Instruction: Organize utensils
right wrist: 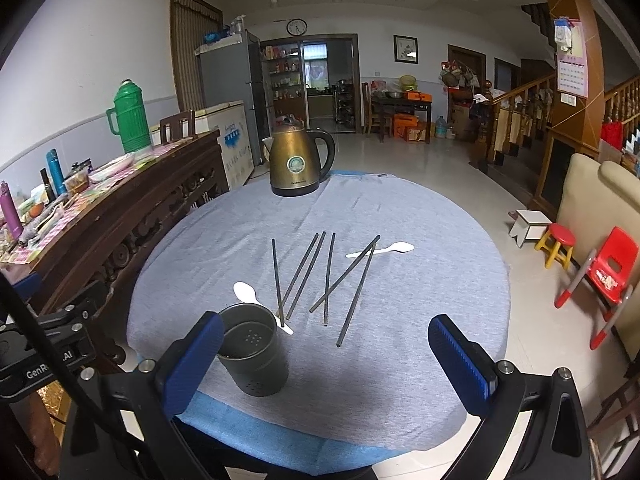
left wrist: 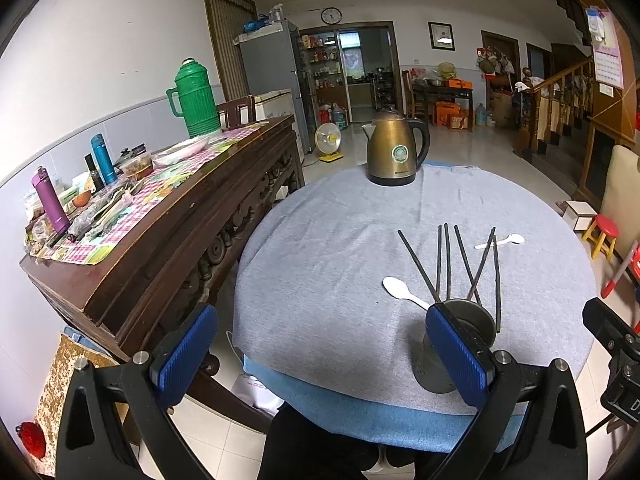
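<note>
Kettle (right wrist: 298, 162) beyond chopsticks (right wrist: 328, 278); holder (right wrist: 254, 354) beside left spoon (right wrist: 246, 292)

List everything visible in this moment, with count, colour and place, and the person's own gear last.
Chopsticks: six, dark, loose at the middle of the round table; two cross.
Spoons: two, white; one by the holder, one farther right.
Utensil holder: one, dark grey, perforated, upright near the table's front edge, empty.
Electric kettle: one, bronze, far side of the table.
Tablecloth: one, grey.
Sideboard: one, dark wood, left, cluttered.
Thermos: one, green, on the sideboard.
Stool and child's chair: red, right on the floor.
Left gripper: open, empty.
Right gripper: open, empty.
</note>
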Tool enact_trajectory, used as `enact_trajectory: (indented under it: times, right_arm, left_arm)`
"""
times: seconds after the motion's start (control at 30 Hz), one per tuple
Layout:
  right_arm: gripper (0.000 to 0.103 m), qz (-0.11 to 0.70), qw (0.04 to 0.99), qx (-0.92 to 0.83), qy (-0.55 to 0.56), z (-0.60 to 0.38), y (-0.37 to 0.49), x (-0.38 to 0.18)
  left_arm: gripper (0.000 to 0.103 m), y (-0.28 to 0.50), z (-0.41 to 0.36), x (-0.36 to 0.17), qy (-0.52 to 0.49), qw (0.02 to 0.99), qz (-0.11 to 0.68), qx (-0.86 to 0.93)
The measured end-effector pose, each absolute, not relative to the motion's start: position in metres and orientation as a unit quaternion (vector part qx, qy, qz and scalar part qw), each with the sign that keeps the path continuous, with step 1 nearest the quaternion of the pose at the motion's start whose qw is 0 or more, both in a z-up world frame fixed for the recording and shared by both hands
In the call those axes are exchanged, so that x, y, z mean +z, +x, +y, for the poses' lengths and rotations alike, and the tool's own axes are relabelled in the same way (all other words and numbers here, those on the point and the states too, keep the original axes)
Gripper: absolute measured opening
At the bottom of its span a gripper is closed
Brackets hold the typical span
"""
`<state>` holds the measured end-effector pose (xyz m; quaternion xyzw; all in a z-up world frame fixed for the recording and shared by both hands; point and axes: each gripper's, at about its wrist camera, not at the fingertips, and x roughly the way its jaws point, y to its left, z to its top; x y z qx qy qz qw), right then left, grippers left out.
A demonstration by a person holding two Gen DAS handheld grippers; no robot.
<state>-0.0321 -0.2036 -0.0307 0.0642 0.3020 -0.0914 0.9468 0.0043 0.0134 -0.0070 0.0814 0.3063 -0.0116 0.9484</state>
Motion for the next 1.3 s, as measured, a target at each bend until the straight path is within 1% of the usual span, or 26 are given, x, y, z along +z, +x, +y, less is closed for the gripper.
enact_trajectory:
  times: [1.3]
  right_arm:
    - [0.103, 0.318, 0.942, -0.08, 0.078, -0.2042, -0.0275, -0.0404]
  left_arm:
    - [0.103, 0.0051, 0.013, -0.0144, 0.084, 0.945, 0.315, -0.023]
